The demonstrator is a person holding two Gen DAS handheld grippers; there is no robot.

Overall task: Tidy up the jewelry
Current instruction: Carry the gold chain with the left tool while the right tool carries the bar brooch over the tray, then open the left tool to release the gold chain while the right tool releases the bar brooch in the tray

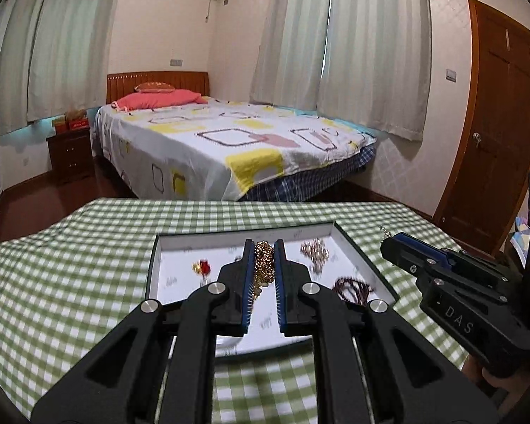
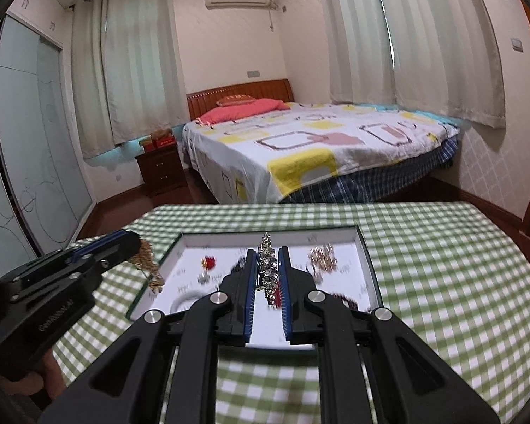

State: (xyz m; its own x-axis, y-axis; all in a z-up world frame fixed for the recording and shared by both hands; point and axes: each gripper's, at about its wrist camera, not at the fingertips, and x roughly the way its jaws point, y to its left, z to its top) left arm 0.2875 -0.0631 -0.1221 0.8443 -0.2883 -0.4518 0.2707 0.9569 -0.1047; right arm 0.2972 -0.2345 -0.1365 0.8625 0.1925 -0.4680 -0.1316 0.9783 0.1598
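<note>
A shallow white-lined tray [image 1: 349, 243] lies on the green checked table and holds several jewelry pieces. My left gripper [image 1: 264, 247] is shut on a gold chain [image 1: 263, 259] and holds it above the tray; from the right wrist view the chain [image 2: 148, 261] dangles over the tray's left edge. My right gripper [image 2: 268, 252] is shut on a silver rhinestone chain [image 2: 268, 272] above the tray [image 2: 365, 247]. In the tray lie a red and gold piece [image 1: 202, 267], a rose-gold chain [image 1: 314, 251] and a dark beaded bracelet [image 1: 353, 288].
The table is covered by a green checked cloth [image 1: 70, 265]. Behind it stand a bed [image 1: 229, 141], a dark nightstand [image 1: 69, 152], curtains and a wooden door [image 1: 491, 123]. A white ring-shaped item [image 2: 185, 300] lies at the tray's near left.
</note>
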